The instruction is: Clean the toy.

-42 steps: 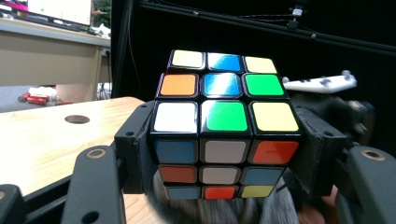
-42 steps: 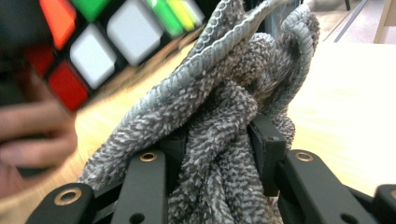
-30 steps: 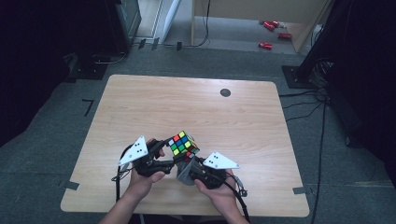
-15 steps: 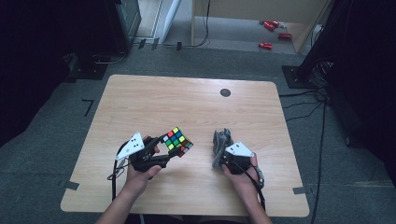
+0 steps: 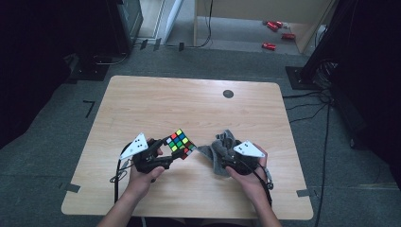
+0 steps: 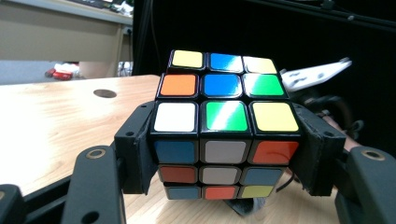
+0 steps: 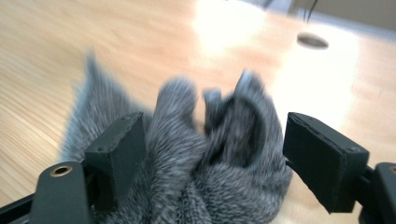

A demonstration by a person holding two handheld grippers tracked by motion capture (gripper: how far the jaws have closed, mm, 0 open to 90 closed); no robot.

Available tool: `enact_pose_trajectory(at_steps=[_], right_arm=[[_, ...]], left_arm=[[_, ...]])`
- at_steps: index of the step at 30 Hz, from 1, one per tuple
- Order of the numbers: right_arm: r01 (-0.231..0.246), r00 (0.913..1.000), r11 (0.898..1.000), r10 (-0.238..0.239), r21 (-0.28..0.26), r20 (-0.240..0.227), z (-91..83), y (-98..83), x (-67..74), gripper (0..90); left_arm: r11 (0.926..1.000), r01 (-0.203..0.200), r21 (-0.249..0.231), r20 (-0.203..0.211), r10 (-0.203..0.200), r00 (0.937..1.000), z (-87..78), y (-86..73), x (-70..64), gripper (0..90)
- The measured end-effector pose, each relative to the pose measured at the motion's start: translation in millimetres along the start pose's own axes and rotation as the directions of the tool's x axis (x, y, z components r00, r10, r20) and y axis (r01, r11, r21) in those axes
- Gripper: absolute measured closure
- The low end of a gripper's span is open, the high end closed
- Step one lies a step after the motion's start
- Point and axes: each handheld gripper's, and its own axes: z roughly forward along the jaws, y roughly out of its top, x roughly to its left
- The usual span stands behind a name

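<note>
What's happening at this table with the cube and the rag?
A person sits at a wooden table with a two-jaw gripper in each hand. The left gripper is clamped on a colour puzzle cube, holding it just above the tabletop. The right gripper is over a crumpled grey cloth lying beside the cube; its jaws have just been opening, and the cloth sits loose between them with a gap at one pad. It looks like the cube is being wiped, with the cloth just let go.
</note>
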Motion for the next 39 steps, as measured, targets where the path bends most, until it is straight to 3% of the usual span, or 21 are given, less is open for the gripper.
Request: enact_pose_trajectory(at_steps=[3, 6, 10, 12, 17, 20, 26, 31, 33, 36, 39], right_arm=[[0.012, 0.9996, 0.998, -0.013, -0.064, -0.025, -9.6, 10.1, 4.1, 20.7], [0.014, 0.9957, 0.993, -0.025, -0.120, -0.089, -16.3, 18.4, 14.9, 20.7], [0.040, 0.9795, 0.984, -0.073, -0.176, -0.187, -19.4, 25.9, 39.0, 20.6], [0.051, 0.9727, 0.977, -0.095, -0.206, -0.211, -19.5, 26.9, 51.5, 20.6], [0.083, 0.9581, 0.971, -0.140, -0.223, -0.250, -17.3, 27.4, 73.9, 18.1], [0.094, 0.9571, 0.968, -0.152, -0.234, -0.246, -14.9, 27.1, 81.6, 17.2], [0.127, 0.9644, 0.957, -0.181, -0.261, -0.193, -12.2, 25.0, 92.2, 18.7], [0.164, 0.9659, 0.943, -0.213, -0.289, -0.147, -10.9, 23.0, 97.2, 29.5], [0.187, 0.9625, 0.937, -0.235, -0.294, -0.136, -11.4, 22.1, 97.8, 31.7], [0.180, 0.9601, 0.941, -0.231, -0.285, -0.157, -11.8, 22.0, 96.1, 32.4], [0.181, 0.9583, 0.947, -0.230, -0.265, -0.169, -11.9, 21.6, 93.9, 34.3]], left_arm=[[0.9996, 0.028, 0.004, -0.018, -0.028, 0.9995, 0.1, 1.6, 1.5, 34.7], [0.9993, 0.035, 0.013, -0.022, -0.034, 0.9992, 0.5, 3.8, 0.2, 34.7], [0.9988, 0.043, 0.024, -0.016, -0.042, 0.9990, 3.8, 4.6, -3.7, 34.7], [0.9981, 0.050, 0.036, -0.022, -0.050, 0.9985, 5.9, 4.4, -5.7, 34.7], [0.9961, 0.075, 0.047, -0.022, -0.074, 0.9970, 9.0, 4.6, -8.8, 34.7], [0.9950, 0.083, 0.056, -0.013, -0.082, 0.9965, 12.2, 3.9, -12.2, 34.7], [0.9911, 0.101, 0.086, 0.008, -0.102, 0.9947, 18.9, 1.6, -18.9, 34.7], [0.9876, 0.104, 0.118, 0.039, -0.109, 0.9933, 25.3, -1.6, -24.4, 34.6], [0.9862, 0.111, 0.123, 0.043, -0.117, 0.9922, 25.3, -1.6, -23.3, 34.5], [0.9804, 0.145, 0.133, 0.066, -0.155, 0.9857, 25.4, -1.0, -19.1, 33.1], [0.9842, 0.136, 0.113, 0.082, -0.146, 0.9859, 22.0, 2.3, -16.7, 26.9]])
